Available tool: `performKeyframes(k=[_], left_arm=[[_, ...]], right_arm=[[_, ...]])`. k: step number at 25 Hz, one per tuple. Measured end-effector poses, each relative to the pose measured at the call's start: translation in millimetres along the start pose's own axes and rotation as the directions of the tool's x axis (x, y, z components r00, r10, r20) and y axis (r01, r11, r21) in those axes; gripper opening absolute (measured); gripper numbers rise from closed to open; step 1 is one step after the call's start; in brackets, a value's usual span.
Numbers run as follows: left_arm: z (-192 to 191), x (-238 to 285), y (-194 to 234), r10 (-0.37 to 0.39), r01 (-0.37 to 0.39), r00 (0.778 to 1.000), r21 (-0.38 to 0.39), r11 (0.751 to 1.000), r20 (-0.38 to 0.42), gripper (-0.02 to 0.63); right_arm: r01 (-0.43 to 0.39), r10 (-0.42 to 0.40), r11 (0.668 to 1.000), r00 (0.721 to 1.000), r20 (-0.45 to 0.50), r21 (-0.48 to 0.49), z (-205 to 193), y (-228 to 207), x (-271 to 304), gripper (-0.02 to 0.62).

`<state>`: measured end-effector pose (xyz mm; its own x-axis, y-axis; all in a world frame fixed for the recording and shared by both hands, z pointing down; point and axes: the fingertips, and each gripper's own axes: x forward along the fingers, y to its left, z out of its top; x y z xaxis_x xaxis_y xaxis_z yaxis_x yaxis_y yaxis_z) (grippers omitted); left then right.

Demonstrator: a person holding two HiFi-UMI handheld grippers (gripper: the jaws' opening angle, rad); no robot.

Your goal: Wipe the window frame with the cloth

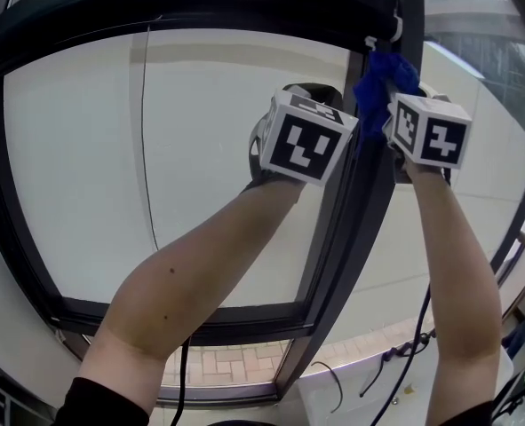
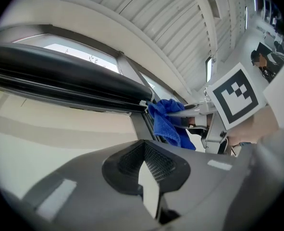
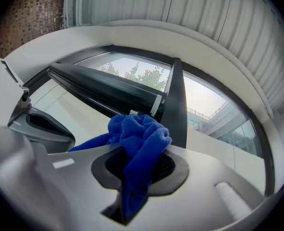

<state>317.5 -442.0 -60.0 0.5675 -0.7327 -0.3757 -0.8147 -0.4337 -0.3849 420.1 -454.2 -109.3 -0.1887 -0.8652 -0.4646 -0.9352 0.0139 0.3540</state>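
r gripper point(image 3: 138, 166) jaws pinch blue cloth point(image 3: 141, 133), held against window frame point(image 3: 176, 105) upright nr top corner. l gripper point(image 2: 149, 178) jaws pressed together, empty.

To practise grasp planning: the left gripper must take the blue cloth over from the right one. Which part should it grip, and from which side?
The loose fold of the blue cloth hanging below the right gripper, approached from the left. The bunch above is clamped in shut jaws by the window frame, so only that fold looks free.
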Motion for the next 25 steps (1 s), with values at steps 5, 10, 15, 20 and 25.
performKeyframes(k=[5, 10, 15, 20, 25], left_arm=[[-10.3, -13.4, -9.4, 0.002, -0.002, 1.0, 0.007, 1.0, -0.016, -0.008], [-38.3, -26.0, -21.1, -0.047, 0.045, 0.997, -0.044, 0.998, -0.055, -0.006], [-59.7, -40.0, -27.6, -0.04, 0.038, 0.996, -0.029, 0.999, -0.075, -0.007], [-96.8, -53.8, -52.5, -0.067, 0.062, 0.993, -0.053, 0.997, -0.099, -0.006], [-138.5, -65.7, -72.1, -0.112, 0.102, 0.982, -0.072, 0.992, -0.15, -0.006]], right_arm=[[0.006, -0.005, 0.999, 1.0, -0.027, 0.032, -25.1, 7.2, -15.0, 0.075], [0.005, -0.002, 0.999, 0.999, -0.048, 0.045, -51.9, 20.4, -27.8, 0.077], [-0.012, 0.016, 0.998, 0.997, -0.073, 0.054, -83.9, 32.2, -43.8, 0.077], [-0.002, 0.008, 0.998, 0.995, -0.095, 0.06, -115.7, 44.3, -62.8, 0.077], [-0.021, 0.028, 0.998, 0.992, -0.125, 0.056, -146.6, 58.7, -78.7, 0.077]])
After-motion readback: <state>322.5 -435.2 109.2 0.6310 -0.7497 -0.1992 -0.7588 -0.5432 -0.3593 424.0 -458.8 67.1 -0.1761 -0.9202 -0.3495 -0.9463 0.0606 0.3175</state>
